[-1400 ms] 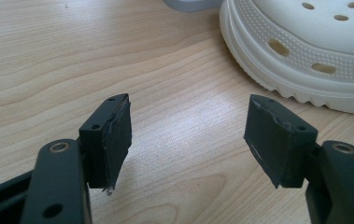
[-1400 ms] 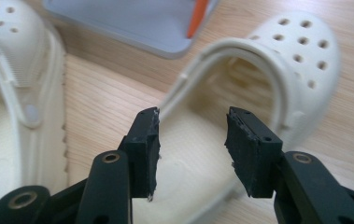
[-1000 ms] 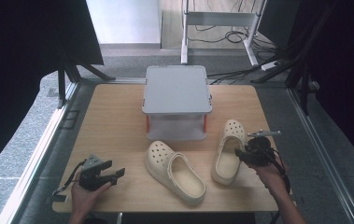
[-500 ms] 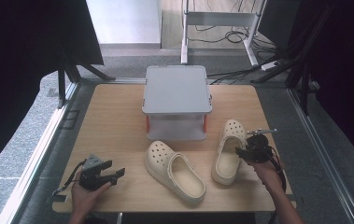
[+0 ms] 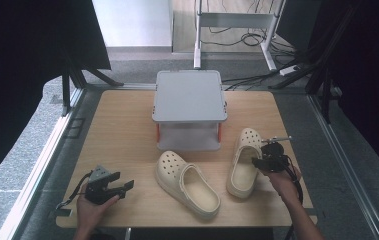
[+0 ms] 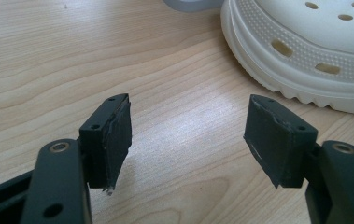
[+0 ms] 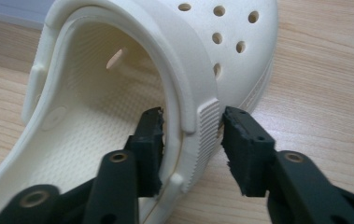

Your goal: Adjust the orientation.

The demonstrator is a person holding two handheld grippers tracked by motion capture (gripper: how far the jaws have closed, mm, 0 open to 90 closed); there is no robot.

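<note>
Cream clog [image 7: 156, 70] side wall between closing right claw [image 7: 191, 140] pads; left claw [image 6: 188, 140] released, empty

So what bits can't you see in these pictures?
- Space under the grey stand, high view: its own top covers it.
- Right clog, right gripper view: heel cut off by the bottom edge.
- Right gripper: jaws have just been closing around the clog's side wall; whether the pads press yet is unclear.
</note>
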